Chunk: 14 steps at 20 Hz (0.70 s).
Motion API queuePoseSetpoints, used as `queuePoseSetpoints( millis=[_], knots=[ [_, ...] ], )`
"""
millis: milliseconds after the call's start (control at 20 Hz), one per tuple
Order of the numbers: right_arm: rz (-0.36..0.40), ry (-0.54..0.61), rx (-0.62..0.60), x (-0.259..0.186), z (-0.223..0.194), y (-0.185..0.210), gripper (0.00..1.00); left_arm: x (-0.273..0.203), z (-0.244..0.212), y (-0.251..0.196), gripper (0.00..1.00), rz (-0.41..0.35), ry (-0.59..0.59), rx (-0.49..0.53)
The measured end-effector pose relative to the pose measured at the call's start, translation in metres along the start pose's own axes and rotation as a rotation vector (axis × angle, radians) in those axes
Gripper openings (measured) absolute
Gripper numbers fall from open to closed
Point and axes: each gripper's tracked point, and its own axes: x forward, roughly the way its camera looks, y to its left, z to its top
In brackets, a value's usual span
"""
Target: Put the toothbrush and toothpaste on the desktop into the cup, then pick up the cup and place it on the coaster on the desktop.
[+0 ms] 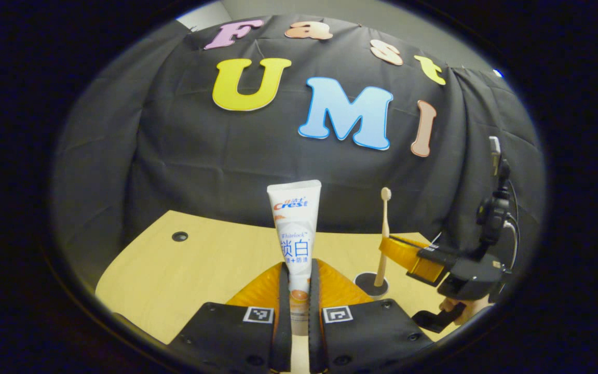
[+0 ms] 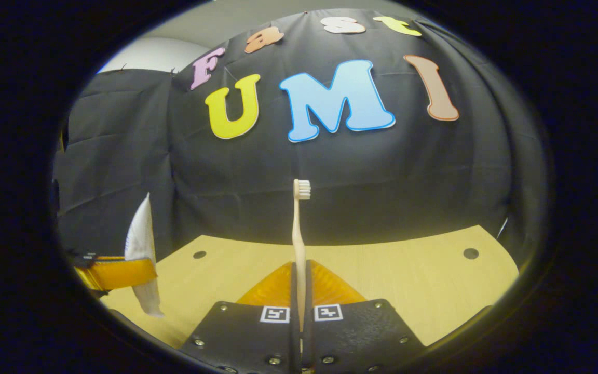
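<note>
A: Nearest first: what has each gripper got?

B: The left gripper (image 1: 299,291) has its jaws closed on the lower part of the toothpaste (image 1: 295,228), which stands upright, crimped end up, above the table (image 1: 200,265). The right gripper (image 2: 299,296) has its jaws pinched nearly together on the handle of the toothbrush (image 2: 299,228), bristles up.

A: What might go wrong?

B: I'd judge the thin brush could pivot or slip in so narrow a grip, and the soft tube could buckle if squeezed harder. I can't make out a cup, so either thing could miss or tip it on the way in.

A: And farther off?

B: In the left gripper view a dark round disc (image 1: 371,284), perhaps the coaster, lies on the pale wood toward the table's right edge. Small round holes (image 2: 470,253) sit near the far edge. Black cloth hangs behind.
</note>
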Motion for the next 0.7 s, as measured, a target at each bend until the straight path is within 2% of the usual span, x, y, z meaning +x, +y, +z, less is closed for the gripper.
queuePoseSetpoints(
  millis=[250,700],
  knots=[
    [-0.024,0.078,-0.07,0.014,-0.032,-0.01,0.03,0.006,0.0,-0.001,0.19,-0.006,-0.005,-0.012],
    [-0.043,0.169,-0.17,0.012,-0.059,-0.012,0.05,0.013,-0.006,-0.01,0.2,-0.017,0.01,-0.033]
  ],
)
